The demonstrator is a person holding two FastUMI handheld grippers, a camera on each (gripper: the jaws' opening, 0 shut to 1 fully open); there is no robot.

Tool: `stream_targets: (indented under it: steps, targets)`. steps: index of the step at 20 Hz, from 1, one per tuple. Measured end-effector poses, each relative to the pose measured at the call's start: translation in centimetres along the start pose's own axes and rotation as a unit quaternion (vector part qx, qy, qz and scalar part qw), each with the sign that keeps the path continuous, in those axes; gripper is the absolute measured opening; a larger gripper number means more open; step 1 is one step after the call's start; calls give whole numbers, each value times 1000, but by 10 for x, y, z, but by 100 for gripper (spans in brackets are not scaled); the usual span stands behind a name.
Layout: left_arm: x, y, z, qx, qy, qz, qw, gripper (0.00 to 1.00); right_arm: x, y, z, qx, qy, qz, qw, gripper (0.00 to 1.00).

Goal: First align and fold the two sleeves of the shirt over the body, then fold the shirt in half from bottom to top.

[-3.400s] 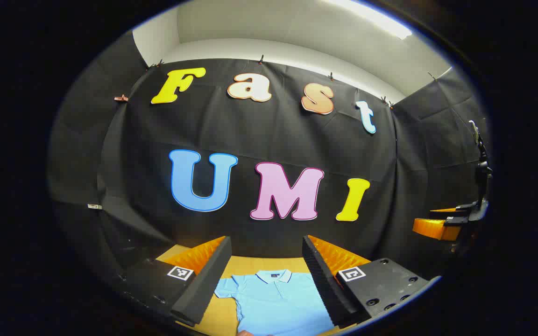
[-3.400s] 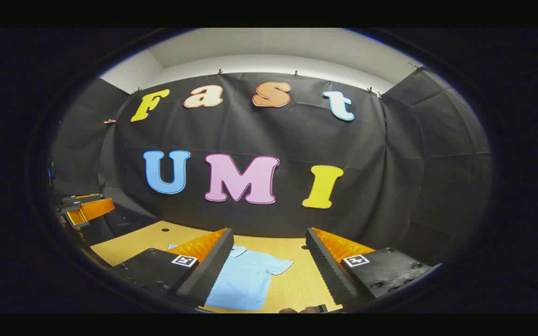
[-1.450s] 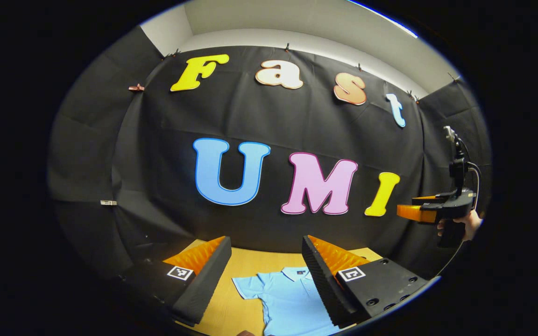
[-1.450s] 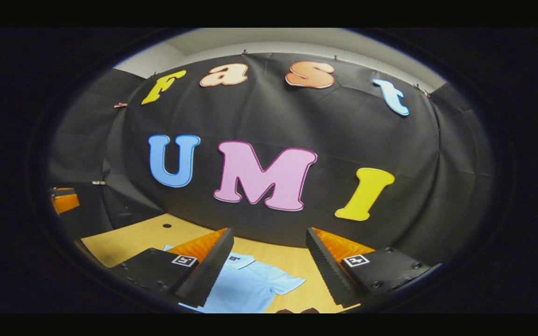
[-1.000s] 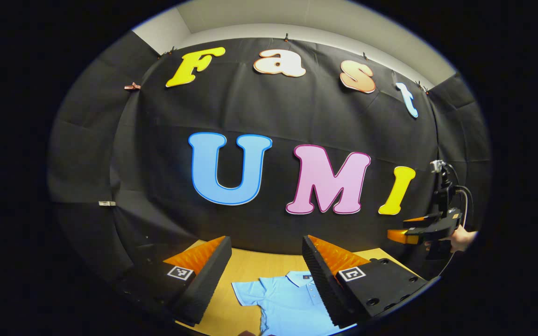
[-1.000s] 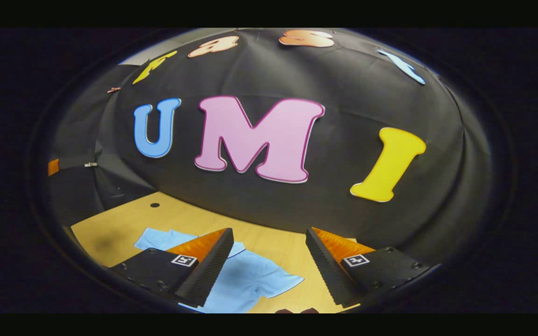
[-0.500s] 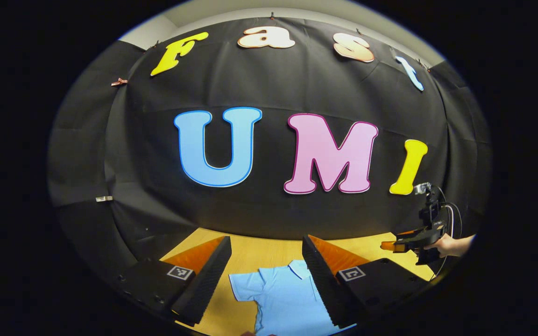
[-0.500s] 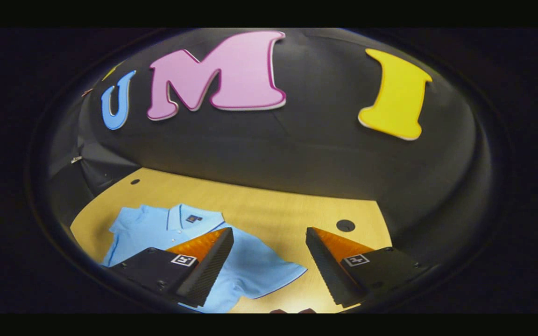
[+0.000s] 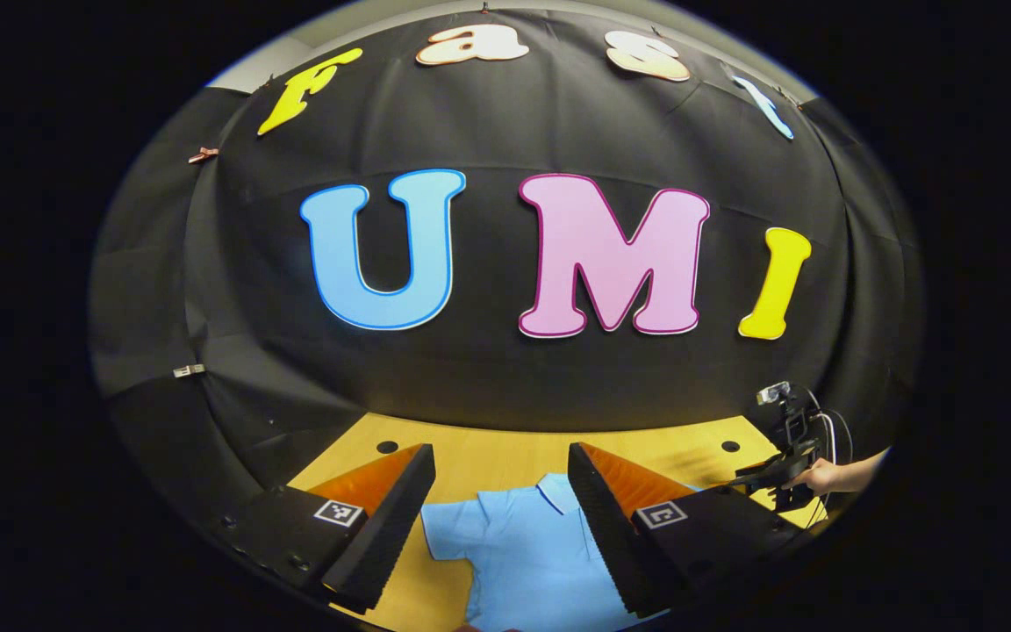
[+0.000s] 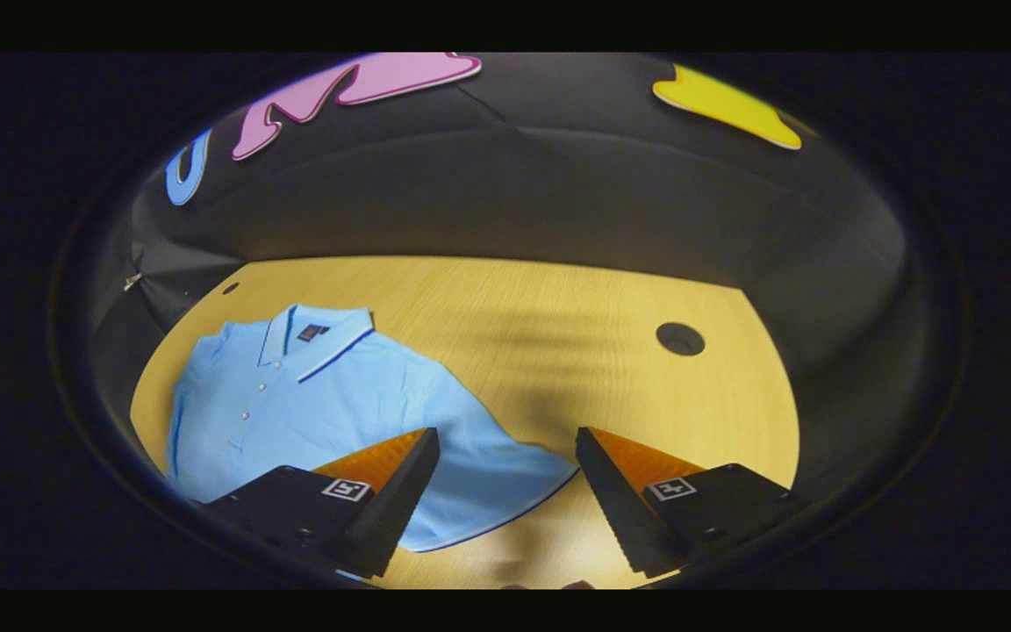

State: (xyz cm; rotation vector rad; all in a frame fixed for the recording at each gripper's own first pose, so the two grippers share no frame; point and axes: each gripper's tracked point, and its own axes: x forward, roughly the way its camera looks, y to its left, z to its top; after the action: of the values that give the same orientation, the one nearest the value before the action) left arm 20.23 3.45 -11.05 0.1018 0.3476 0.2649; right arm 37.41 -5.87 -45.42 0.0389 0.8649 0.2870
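Two open grippers above shirt (image 10: 312, 404).

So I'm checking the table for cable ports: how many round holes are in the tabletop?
2 in the right gripper view: a large hole right of the shirt, and a small hole at the far left corner. The shirt or fingers may hide more.
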Motion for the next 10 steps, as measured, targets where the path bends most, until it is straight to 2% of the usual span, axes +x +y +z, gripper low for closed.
stream_targets:
  steps: [4,8,9,10]
  targets:
    - [2,-6,-7,5,9,2,1000,97,16,-6,-22,16,36,-1,999,98]
    - [-1,-2,-12,6,14,6,1000,97,19,-10,-21,8,37,-18,999,96]
    - [-1,1,-13,3,15,8,1000,98,18,-15,-24,-5,39,-30,999,95]
    - [-1,4,-12,-1,14,9,1000,97,17,-12,-22,-5,35,-23,999,84]
